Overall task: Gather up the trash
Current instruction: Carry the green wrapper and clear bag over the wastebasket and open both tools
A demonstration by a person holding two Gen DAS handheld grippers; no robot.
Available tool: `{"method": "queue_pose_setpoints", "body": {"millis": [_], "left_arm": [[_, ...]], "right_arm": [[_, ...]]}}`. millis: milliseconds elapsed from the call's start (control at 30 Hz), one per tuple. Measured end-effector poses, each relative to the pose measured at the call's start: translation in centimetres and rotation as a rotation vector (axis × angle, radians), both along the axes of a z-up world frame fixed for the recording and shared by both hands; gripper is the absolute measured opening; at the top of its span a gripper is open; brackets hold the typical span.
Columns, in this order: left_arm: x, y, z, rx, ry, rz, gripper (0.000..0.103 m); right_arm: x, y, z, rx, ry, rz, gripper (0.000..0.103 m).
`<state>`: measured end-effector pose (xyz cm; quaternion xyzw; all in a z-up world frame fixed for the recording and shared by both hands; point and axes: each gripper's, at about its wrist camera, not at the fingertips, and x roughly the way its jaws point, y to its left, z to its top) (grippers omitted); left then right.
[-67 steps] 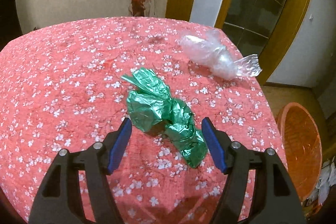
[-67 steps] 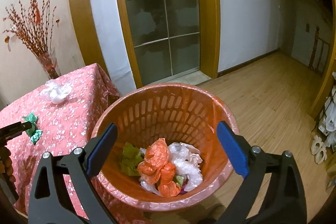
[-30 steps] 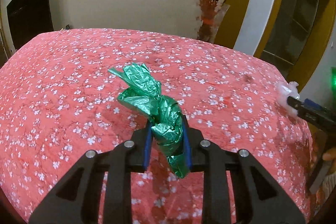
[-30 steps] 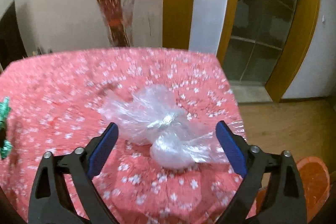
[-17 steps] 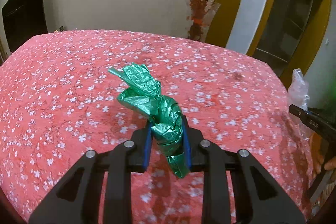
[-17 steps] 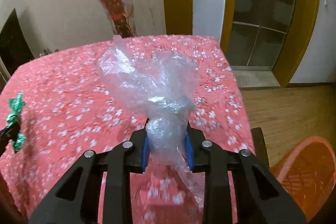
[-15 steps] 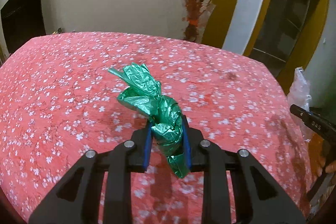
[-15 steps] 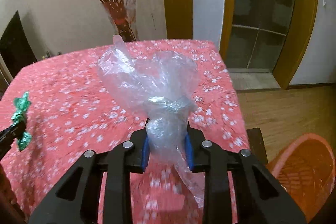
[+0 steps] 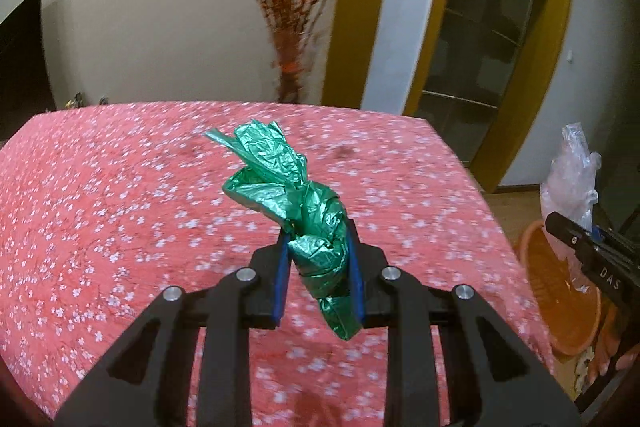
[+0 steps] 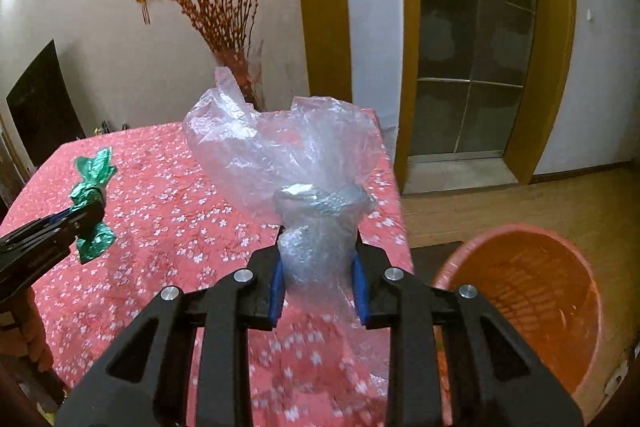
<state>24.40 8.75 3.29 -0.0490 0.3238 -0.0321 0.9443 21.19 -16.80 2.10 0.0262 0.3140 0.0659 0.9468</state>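
My left gripper (image 9: 319,269) is shut on a crumpled green plastic bag (image 9: 298,203) and holds it above the red flowered tablecloth (image 9: 120,207). My right gripper (image 10: 318,279) is shut on a knotted clear plastic bag (image 10: 288,163), held above the table's right edge. The green bag also shows in the right wrist view (image 10: 90,187), and the clear bag in the left wrist view (image 9: 570,179). An orange trash basket (image 10: 532,291) stands on the floor right of the table; it also shows in the left wrist view (image 9: 560,299).
A vase of red branches (image 10: 232,27) stands behind the table's far edge. A glass door with a wooden frame (image 10: 472,47) is at the back right. Wooden floor (image 10: 520,195) lies beyond the basket. A dark screen (image 10: 40,107) hangs at the left.
Both grippers closed on their bags and lifted them off the table. Both have since risen and shifted toward the basket, which now shows larger at the right.
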Motion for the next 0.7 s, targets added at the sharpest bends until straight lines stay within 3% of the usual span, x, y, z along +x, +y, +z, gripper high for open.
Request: {"method": "queue_pose_setpoints", "body": {"millis": [400,700], "left_arm": [[-2.2,-7.6,1.6,0.013,-0.023,-0.151,0.026],[-3.2,-14.8,1.5,-0.016,-0.021,-0.296,0.026]], "right_arm": [[-4.3,-4.4,0.7,0.034,-0.045,-0.106,0.027],[-6.8,-9.8,0.7,0.113,-0.067,-0.2,0.027]]}}
